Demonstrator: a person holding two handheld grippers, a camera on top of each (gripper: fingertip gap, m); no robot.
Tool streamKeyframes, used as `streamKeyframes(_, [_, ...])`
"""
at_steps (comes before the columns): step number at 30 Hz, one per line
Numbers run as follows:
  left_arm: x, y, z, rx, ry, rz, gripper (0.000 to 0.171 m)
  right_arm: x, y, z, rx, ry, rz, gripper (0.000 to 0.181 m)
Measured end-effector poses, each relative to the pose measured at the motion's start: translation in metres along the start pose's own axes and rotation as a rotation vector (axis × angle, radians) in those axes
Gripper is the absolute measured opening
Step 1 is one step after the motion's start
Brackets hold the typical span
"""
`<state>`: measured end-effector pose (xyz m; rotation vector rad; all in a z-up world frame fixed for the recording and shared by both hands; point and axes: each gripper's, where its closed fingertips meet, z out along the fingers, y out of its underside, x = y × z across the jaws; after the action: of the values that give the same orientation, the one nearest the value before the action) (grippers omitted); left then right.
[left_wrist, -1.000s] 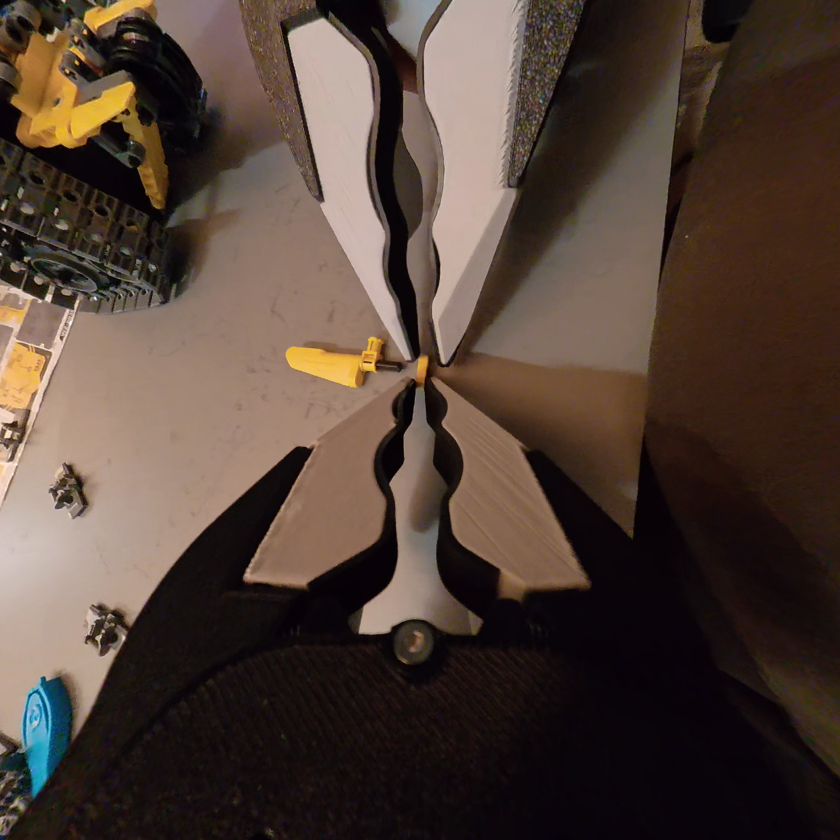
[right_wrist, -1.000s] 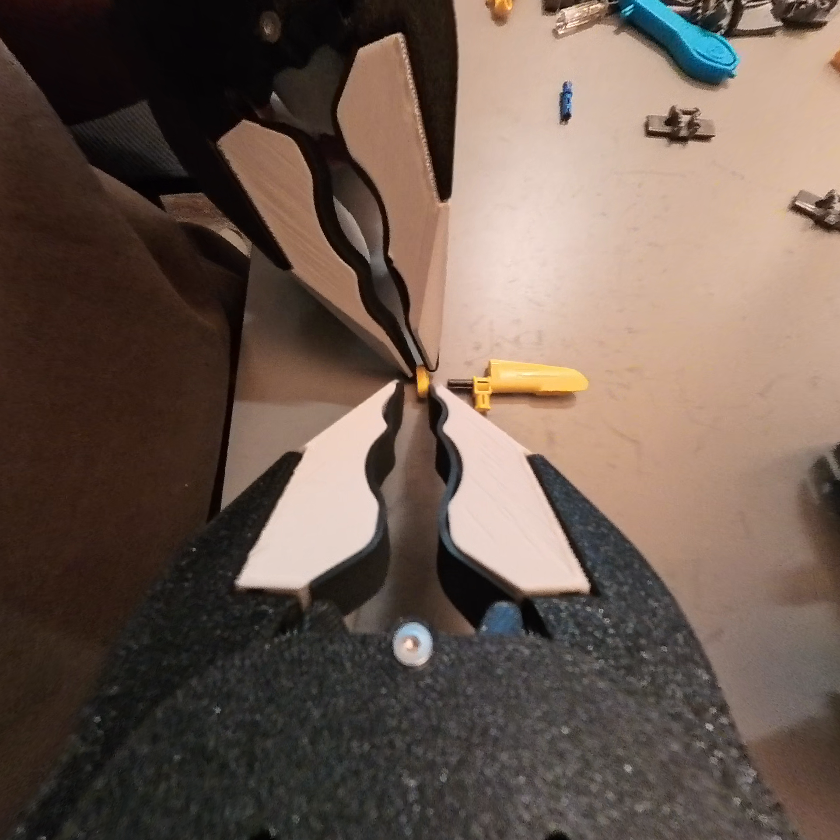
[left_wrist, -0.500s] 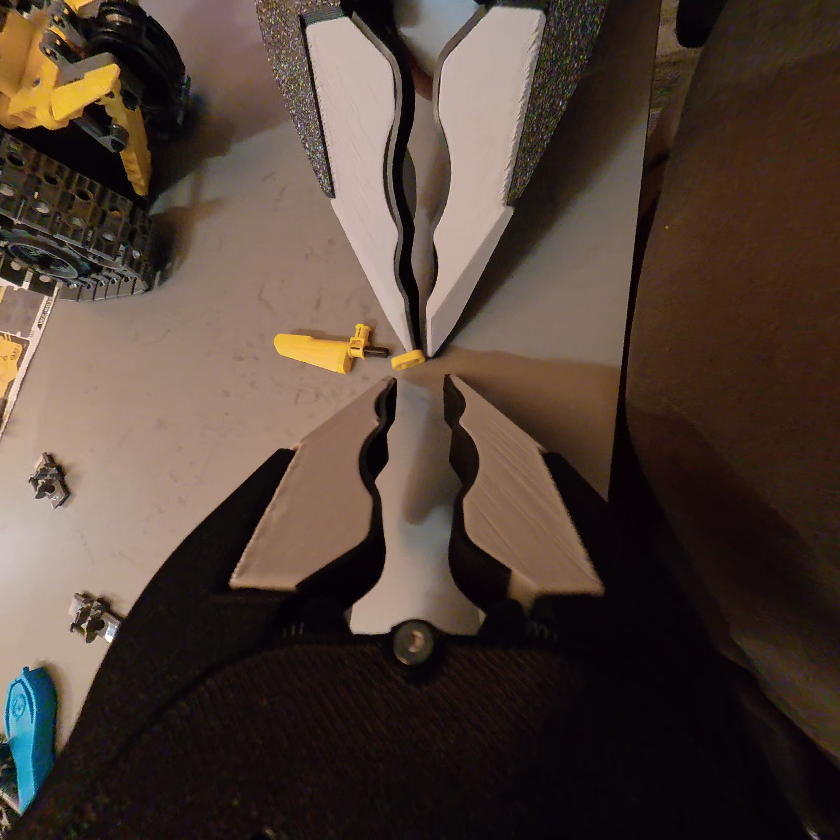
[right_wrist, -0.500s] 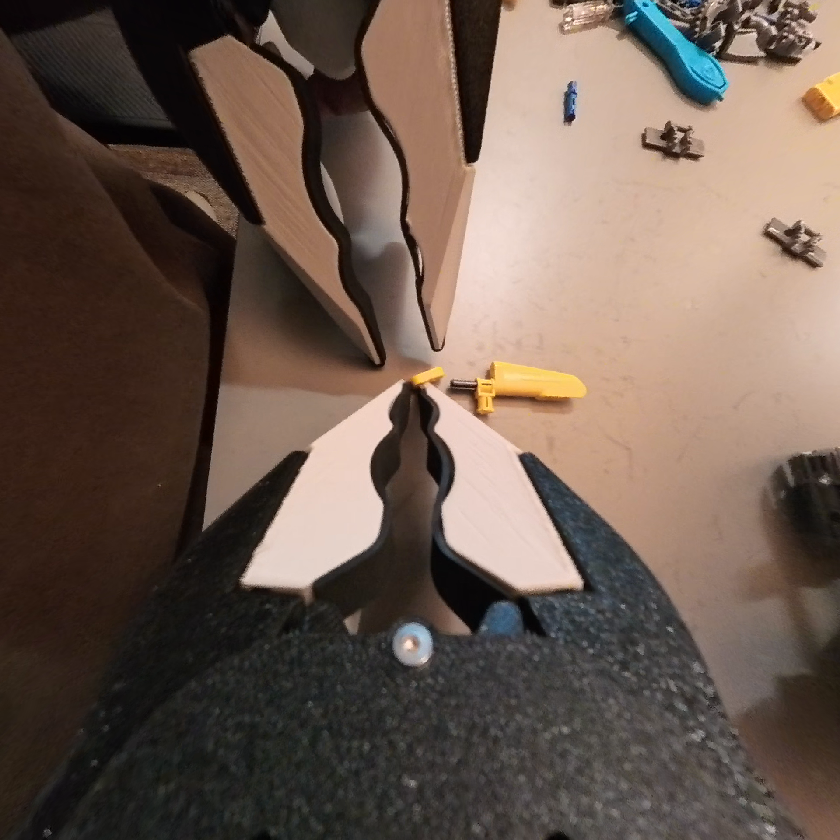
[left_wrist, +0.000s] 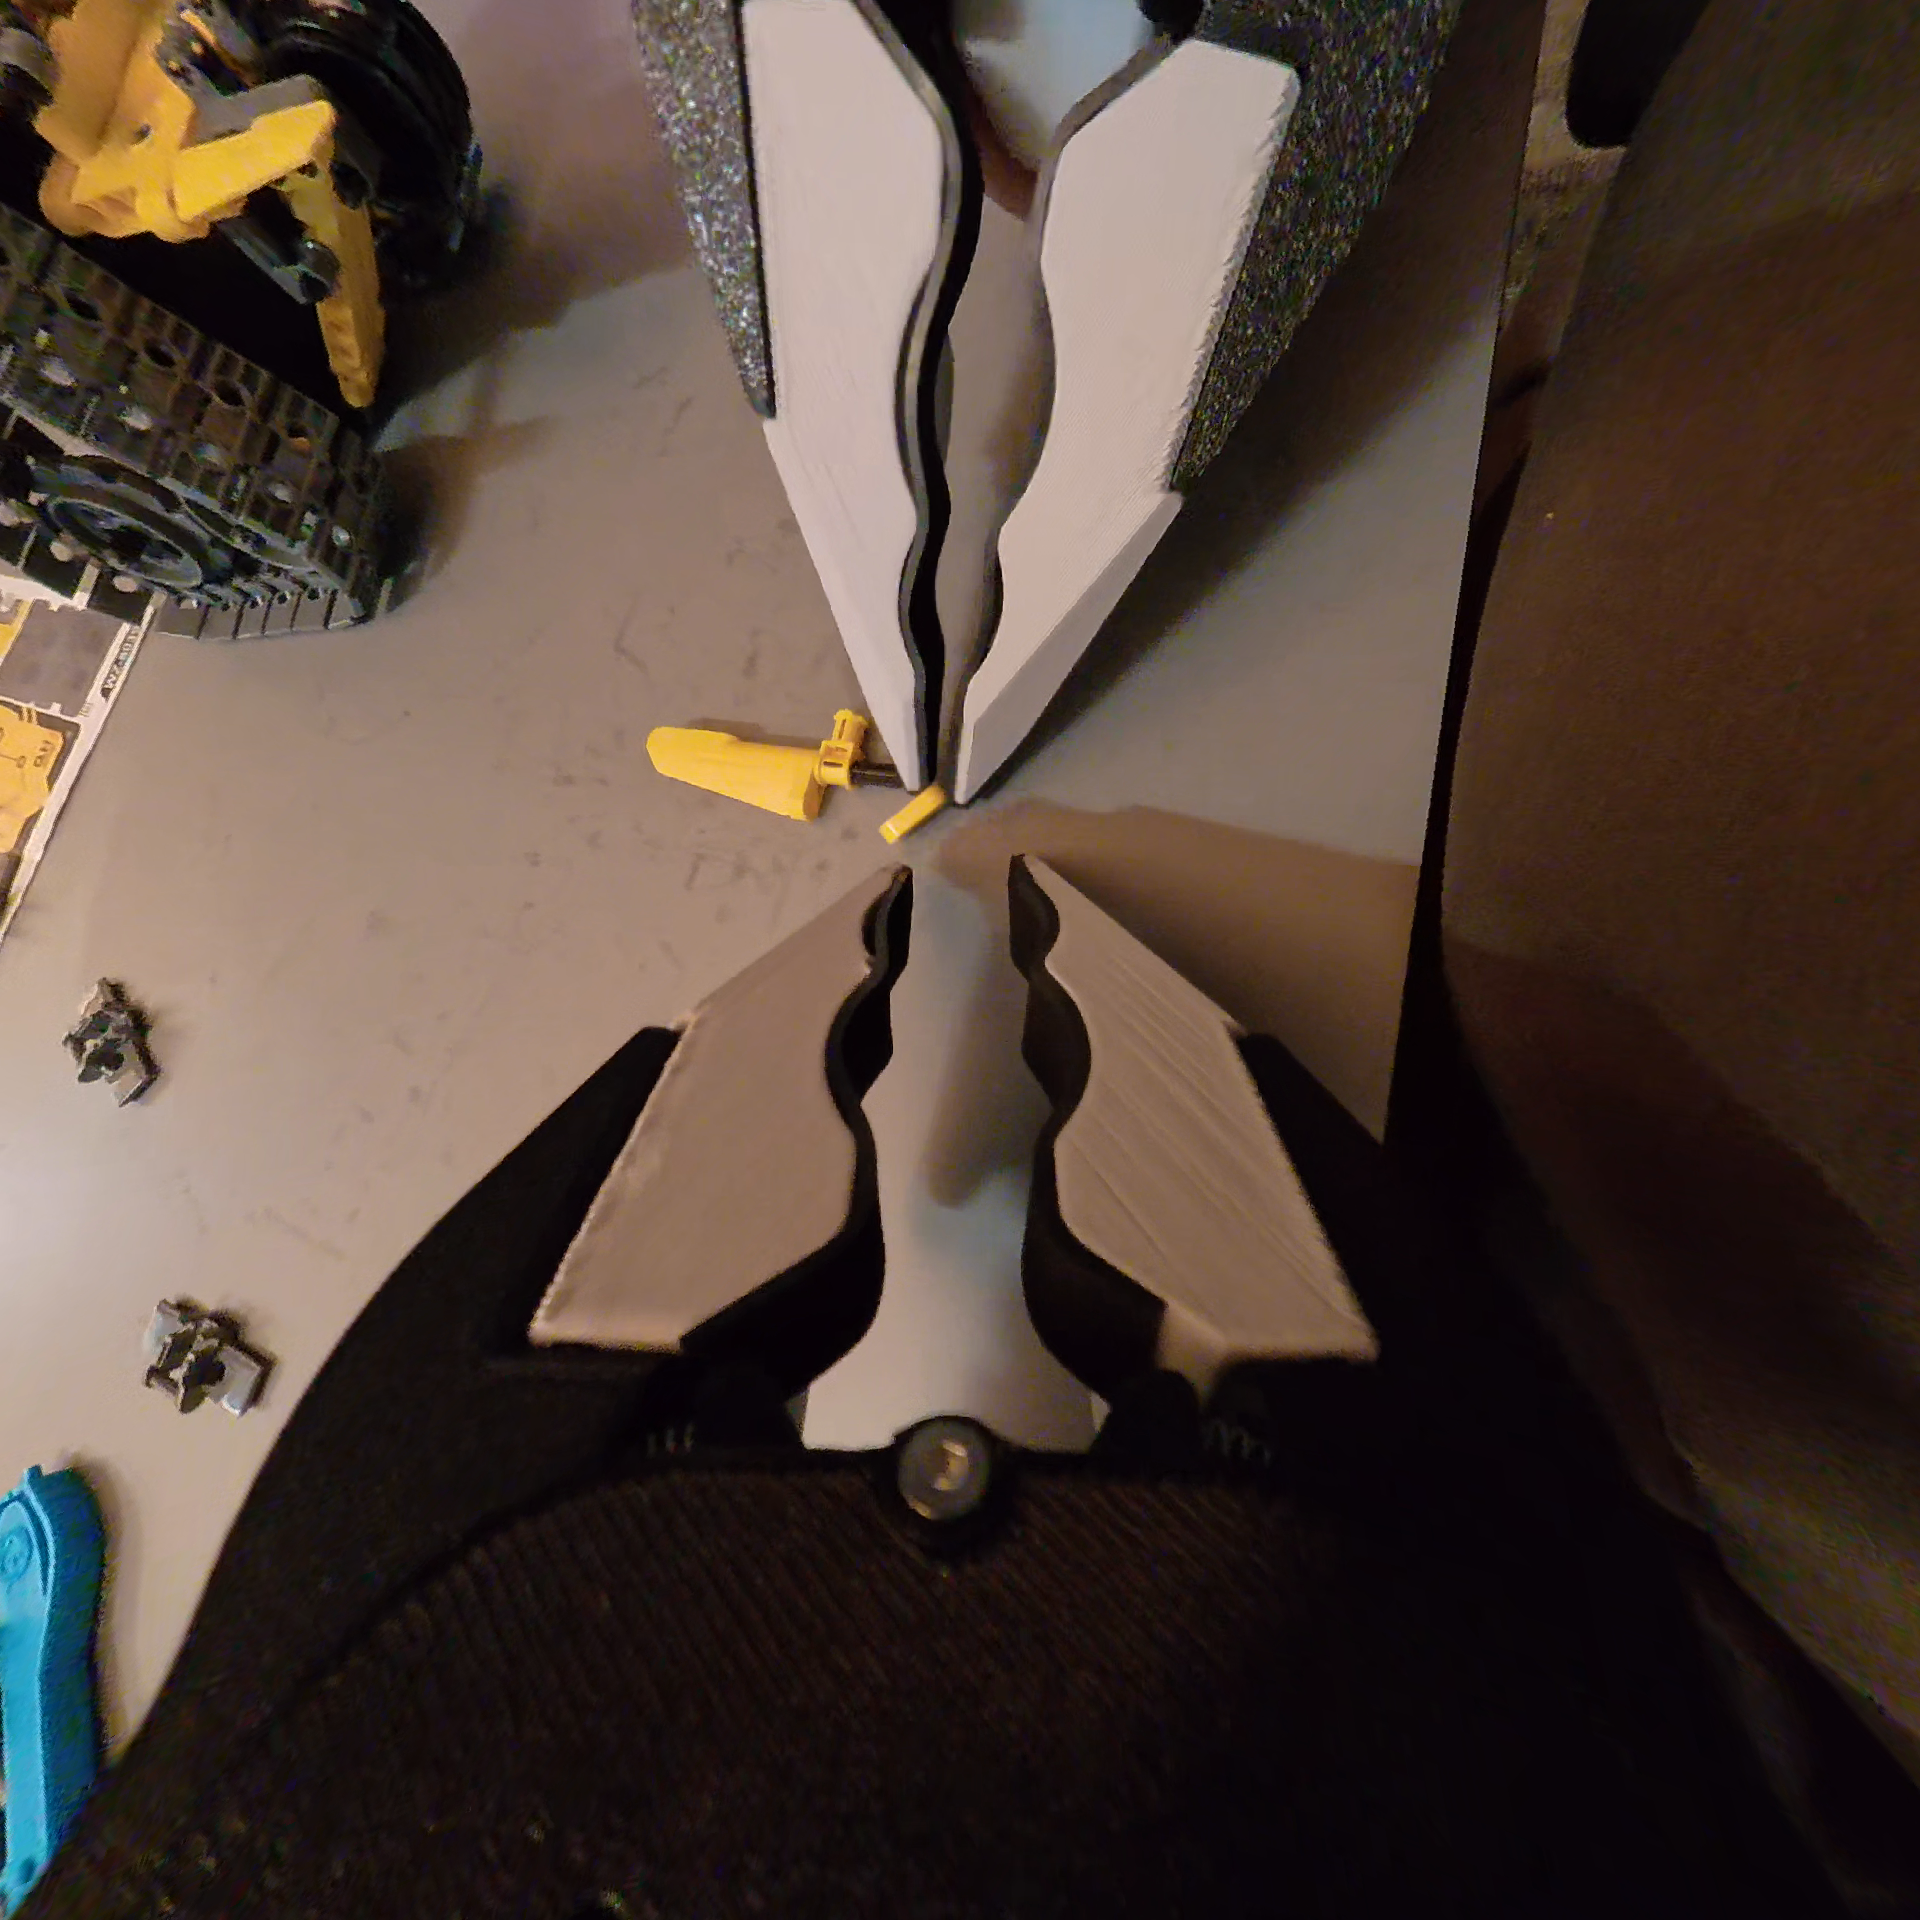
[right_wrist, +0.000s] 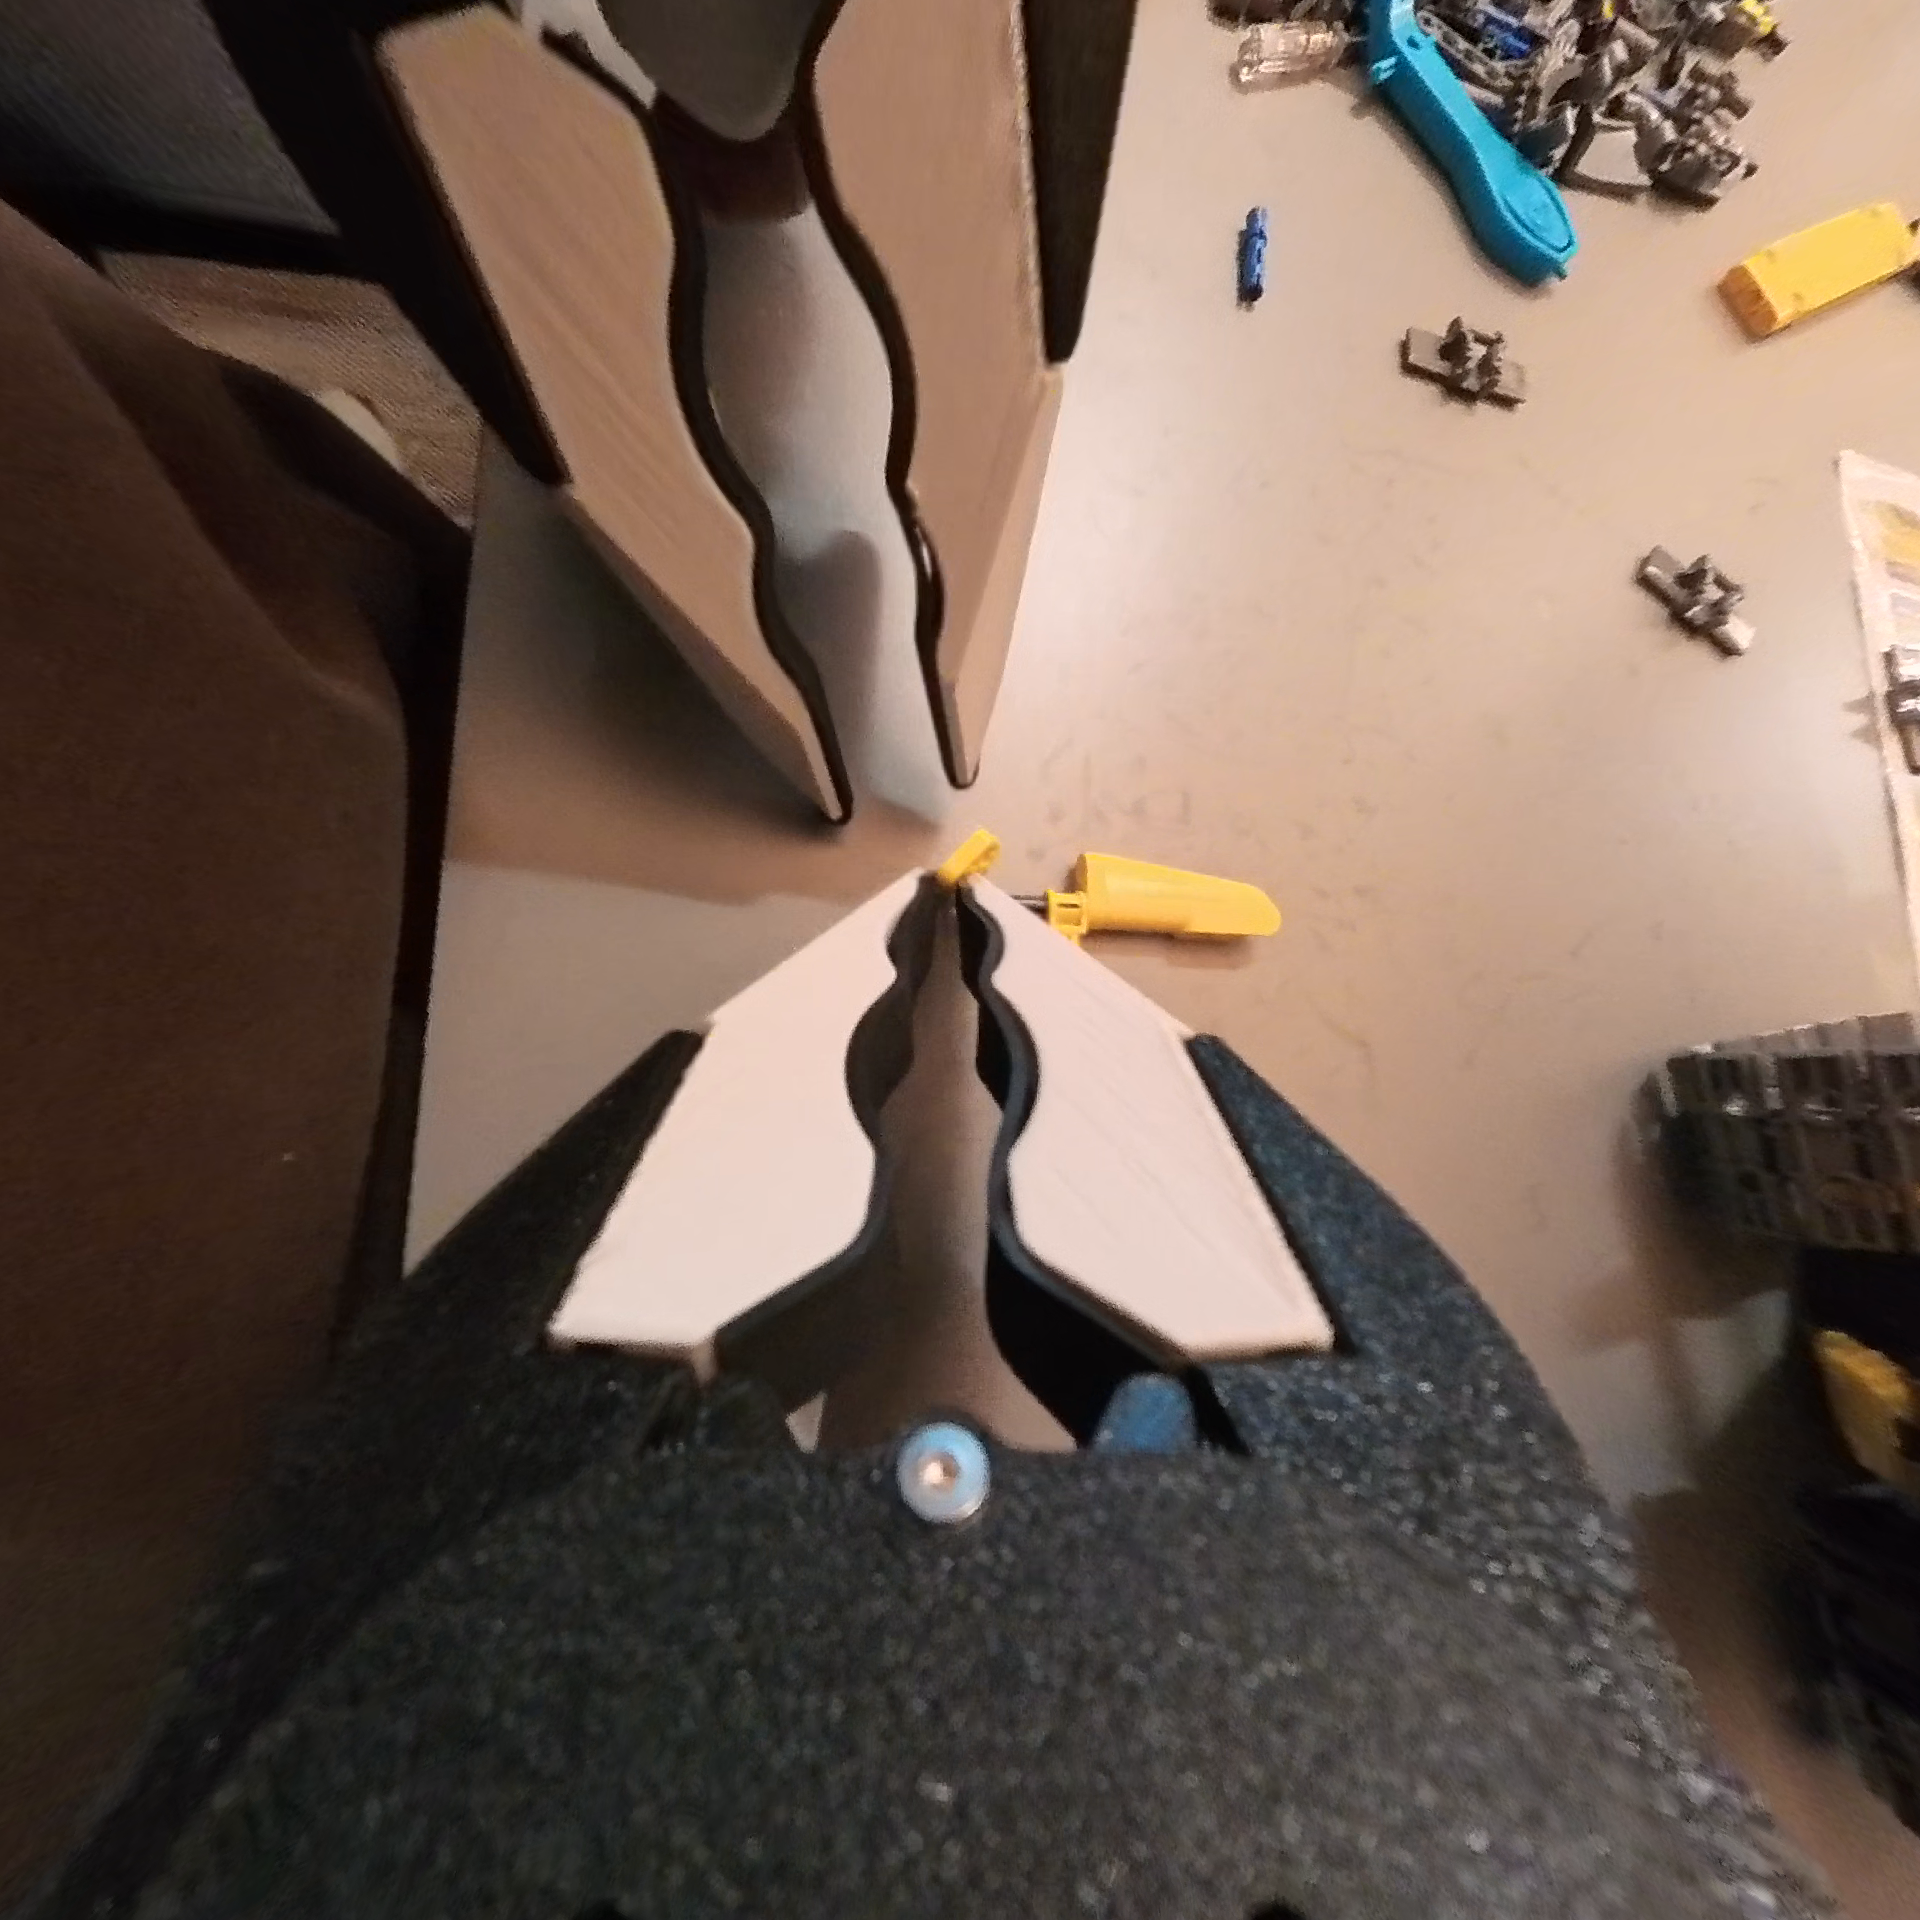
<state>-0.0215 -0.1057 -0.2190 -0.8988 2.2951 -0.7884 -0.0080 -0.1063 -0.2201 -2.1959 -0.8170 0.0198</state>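
Two hand-held grippers met tip to tip near the bench (left_wrist: 1299, 727) edge: my right hand-held gripper (right_wrist: 940, 896) pinched a small yellow pin (right_wrist: 966, 858), my left hand-held gripper (left_wrist: 961, 873) gaped empty; yellow wedge piece (left_wrist: 743, 771) lay just beside.

Blue tool (left_wrist: 42, 1621) and tracked model (left_wrist: 177, 312) are edge-cropped.

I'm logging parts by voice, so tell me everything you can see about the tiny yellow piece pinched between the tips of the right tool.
The tiny yellow piece is a short peg of glossy plastic, with what looks like a small collar at its free end. The right tool is shut on one end; the rest juts out past the tips at a slant. It sits just above the grey table, beside a larger yellow part, apart from it. The left tool is open and clear of it.
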Motion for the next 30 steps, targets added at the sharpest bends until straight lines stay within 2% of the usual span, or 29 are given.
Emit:
streamKeyframes(10, [0.002,-0.003,0.000,0.023,0.008,-0.023,0.024,-0.004,0.004,-0.003,-0.076,0.067,-0.318,0.002])
streamKeyframes(14, [0.002,-0.005,0.003,0.030,0.023,-0.027,0.027,-0.006,0.005,-0.007,-0.086,0.057,-0.353,0.007])
streamKeyframes(20, [0.003,-0.006,0.009,0.028,0.044,-0.038,0.028,-0.002,0.006,-0.013,-0.054,0.039,-0.228,0.016])
streamKeyframes(26, [0.007,-0.007,0.011,0.033,0.076,-0.057,0.020,0.011,0.005,-0.021,0.052,-0.059,0.031,0.027])
streamKeyframes(30, [0.009,-0.007,0.010,0.031,0.079,-0.055,0.017,0.029,0.007,-0.018,0.064,-0.113,0.189,0.037])
